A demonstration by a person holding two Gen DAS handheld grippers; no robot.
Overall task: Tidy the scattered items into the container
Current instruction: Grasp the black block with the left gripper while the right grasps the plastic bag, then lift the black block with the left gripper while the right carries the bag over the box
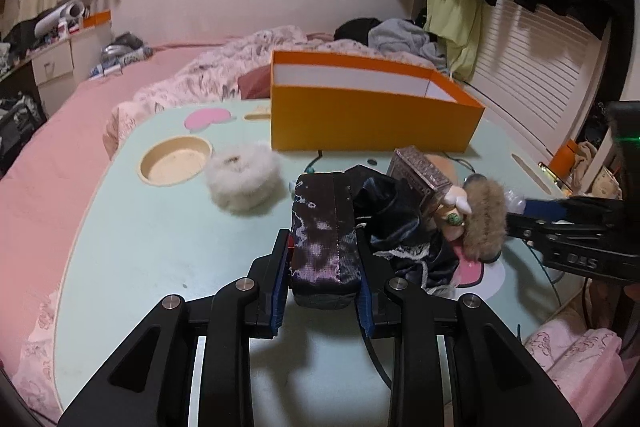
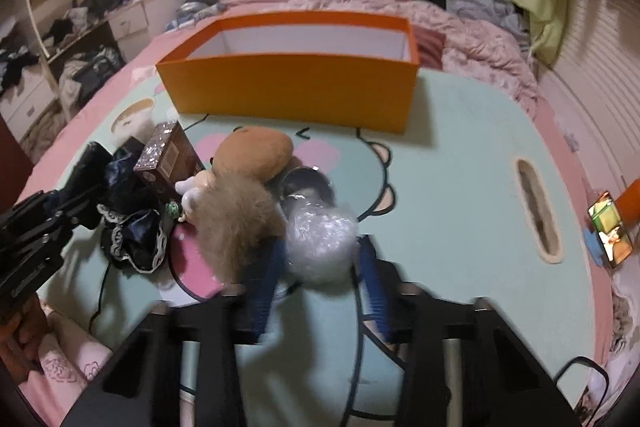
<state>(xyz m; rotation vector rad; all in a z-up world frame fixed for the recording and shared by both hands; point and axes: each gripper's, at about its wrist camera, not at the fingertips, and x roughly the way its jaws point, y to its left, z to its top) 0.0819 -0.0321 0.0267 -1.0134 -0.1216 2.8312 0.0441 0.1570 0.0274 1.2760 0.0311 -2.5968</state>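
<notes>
An open orange box (image 1: 372,125) (image 2: 292,95) stands at the far side of a pale green table. My left gripper (image 1: 324,267) is shut on a dark shimmery pouch (image 1: 323,235). Beside it lie a dark satin cloth with lace (image 1: 404,227) (image 2: 132,223), a patterned brown box (image 1: 420,173) (image 2: 168,159), a brown plush toy (image 2: 252,151) and a tan fur tail (image 1: 484,219) (image 2: 236,223). My right gripper (image 2: 320,259) straddles a clear wrapped bundle (image 2: 320,243); the frame is blurred, and contact is unclear. A dark round tin (image 2: 306,183) lies just beyond.
A white fluffy ring (image 1: 242,179) and a round recess in the table (image 1: 176,161) sit left of the pouch. A slot handle (image 2: 538,211) and a lit phone (image 2: 610,231) are at the table's right edge. Bedding and clothes surround the table.
</notes>
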